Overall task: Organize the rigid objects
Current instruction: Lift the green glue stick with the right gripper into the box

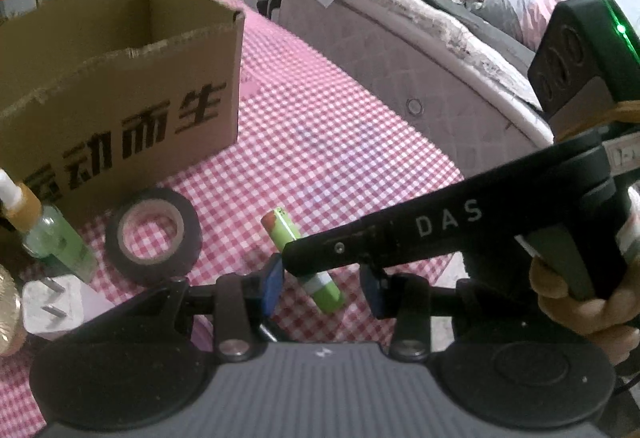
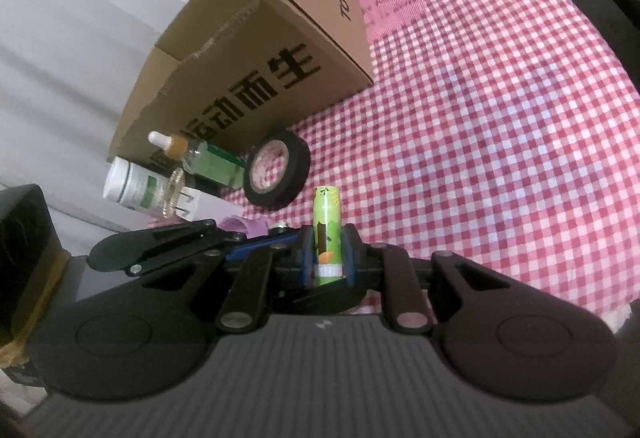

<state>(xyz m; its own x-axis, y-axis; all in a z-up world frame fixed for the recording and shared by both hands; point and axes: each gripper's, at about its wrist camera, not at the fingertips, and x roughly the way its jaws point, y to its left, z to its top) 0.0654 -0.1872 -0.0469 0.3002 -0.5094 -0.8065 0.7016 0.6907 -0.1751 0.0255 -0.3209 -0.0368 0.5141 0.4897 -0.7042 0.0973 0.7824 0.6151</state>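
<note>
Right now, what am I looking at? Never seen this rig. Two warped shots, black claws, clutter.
No robot here: a person holds a two-finger gripper in each hand, each carrying a fisheye camera looking along its fingers. In the right wrist view, the right gripper is shut on a green tube. In the left wrist view, the left gripper stands open beside that same tube. On the checked cloth sit an open cardboard box, a black tape roll, a dropper bottle, a white plug and a white bottle.
</note>
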